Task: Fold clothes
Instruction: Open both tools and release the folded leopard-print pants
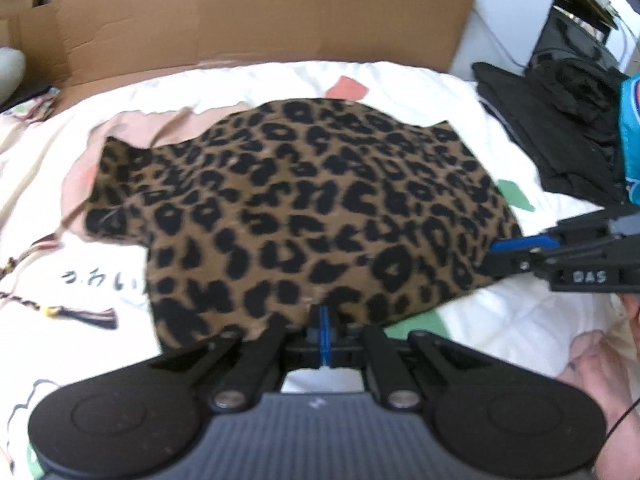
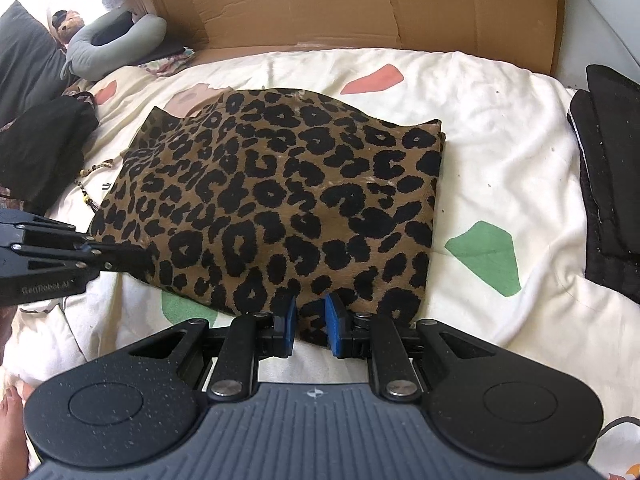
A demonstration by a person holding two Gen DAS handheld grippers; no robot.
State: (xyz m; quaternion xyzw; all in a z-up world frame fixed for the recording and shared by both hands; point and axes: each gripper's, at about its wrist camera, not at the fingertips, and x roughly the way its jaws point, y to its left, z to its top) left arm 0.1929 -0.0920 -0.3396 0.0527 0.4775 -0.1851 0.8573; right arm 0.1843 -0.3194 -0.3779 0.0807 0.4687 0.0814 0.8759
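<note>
The garment [image 2: 276, 200], leopard-print and already doubled over, lies flat on the quilt [image 2: 500, 128], stretching ahead of both claws.

Right claw [image 2: 311, 320]: clamped on a thick fold of the near hem, the blue pads part-way apart with cloth bunched between them. This looks like an anchor hold to keep that edge steady.

Left claw [image 1: 325, 330]: pads pressed together at the near left corner. The blur leaves it uncertain, but a thin layer of cloth appears pinched there.

Both grips sit on one edge, which suggests a joint lift away from the claws toward the cardboard [image 2: 360, 8] beyond.

Dark clothes [image 2: 612, 176] lie well right of the right claw.
</note>
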